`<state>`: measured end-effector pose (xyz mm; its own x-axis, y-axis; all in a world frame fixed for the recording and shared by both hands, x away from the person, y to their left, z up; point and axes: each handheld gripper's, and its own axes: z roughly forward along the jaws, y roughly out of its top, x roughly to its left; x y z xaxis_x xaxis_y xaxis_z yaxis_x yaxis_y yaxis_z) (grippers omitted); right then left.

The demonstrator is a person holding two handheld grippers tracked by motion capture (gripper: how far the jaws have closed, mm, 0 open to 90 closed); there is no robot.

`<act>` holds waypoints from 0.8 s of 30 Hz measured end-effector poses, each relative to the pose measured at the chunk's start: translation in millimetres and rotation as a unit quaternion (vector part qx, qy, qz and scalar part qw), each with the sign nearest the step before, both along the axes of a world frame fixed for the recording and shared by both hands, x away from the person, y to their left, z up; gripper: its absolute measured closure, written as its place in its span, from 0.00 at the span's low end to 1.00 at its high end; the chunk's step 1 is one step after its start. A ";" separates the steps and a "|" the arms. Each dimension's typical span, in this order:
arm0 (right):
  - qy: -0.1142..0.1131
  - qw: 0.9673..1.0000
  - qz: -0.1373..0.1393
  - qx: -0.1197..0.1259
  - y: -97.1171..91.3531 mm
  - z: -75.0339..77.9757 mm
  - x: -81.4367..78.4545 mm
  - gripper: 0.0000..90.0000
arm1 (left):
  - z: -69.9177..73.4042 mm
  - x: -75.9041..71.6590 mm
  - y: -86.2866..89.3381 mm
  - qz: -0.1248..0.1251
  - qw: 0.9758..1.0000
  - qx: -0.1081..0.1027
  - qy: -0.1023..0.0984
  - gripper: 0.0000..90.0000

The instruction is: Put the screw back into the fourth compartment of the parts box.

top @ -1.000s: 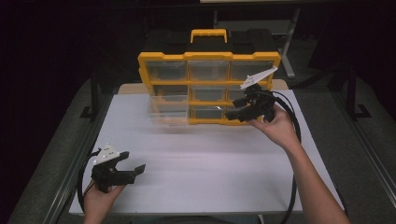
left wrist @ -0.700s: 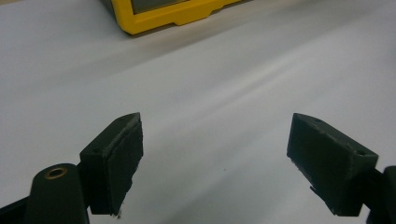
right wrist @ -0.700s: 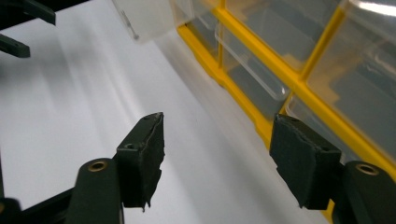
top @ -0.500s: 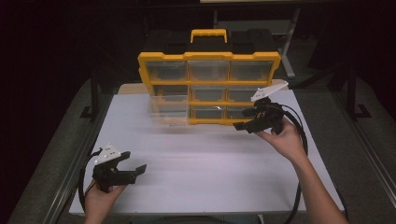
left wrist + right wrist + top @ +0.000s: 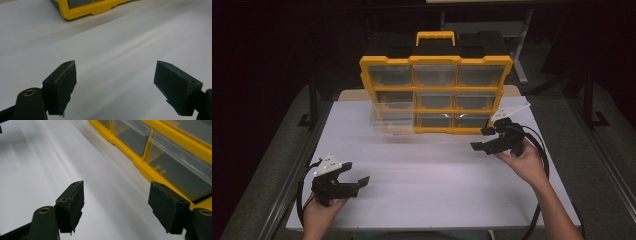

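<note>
White bench (image 5: 437,190): bare between the grippers.
Left gripper (image 5: 354,181): near front-left corner, jaws wide, empty.
Right gripper (image 5: 484,139): by right edge, jaws wide, empty.
Yellow organiser (image 5: 435,92): far edge, upright; likely stiff, bulky.
Clear drawer (image 5: 392,119): lower-left, pulled out; probably light, slippery; grip its front lip.

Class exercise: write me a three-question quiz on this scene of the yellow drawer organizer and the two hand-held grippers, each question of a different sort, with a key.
1. True or false: the right hand-held gripper is shut on a drawer.
2. Which drawer of the organizer sticks out from the front? A) top right B) bottom left C) middle centre
3. Fill in: the left hand-held gripper is over the white ____, apart from the organizer.

Key: 1 false, its jaws stand apart with nothing between them; 2 B; 3 table.
</note>
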<state>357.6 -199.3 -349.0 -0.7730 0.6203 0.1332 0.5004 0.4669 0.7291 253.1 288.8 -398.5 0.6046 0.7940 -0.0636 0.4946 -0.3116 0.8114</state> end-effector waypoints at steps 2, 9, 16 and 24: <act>0.001 1.000 -0.002 -0.002 -1.3 -2.8 -1.7 0.30 | 0.6 -0.1 0.0 -0.001 1.000 0.003 0.003 0.20; -0.001 1.000 -0.004 -0.006 -5.4 -10.5 -9.2 0.27 | -0.8 0.2 -1.3 -0.004 1.000 0.002 -0.004 0.20; 0.006 1.000 -0.020 0.002 -14.8 -20.6 -17.9 0.25 | -0.7 0.1 -1.7 -0.011 1.000 0.010 0.000 0.20; 0.009 0.999 -0.040 0.006 -28.6 -35.4 -29.6 0.24 | -1.1 0.2 -2.1 -0.012 1.000 0.008 0.000 0.20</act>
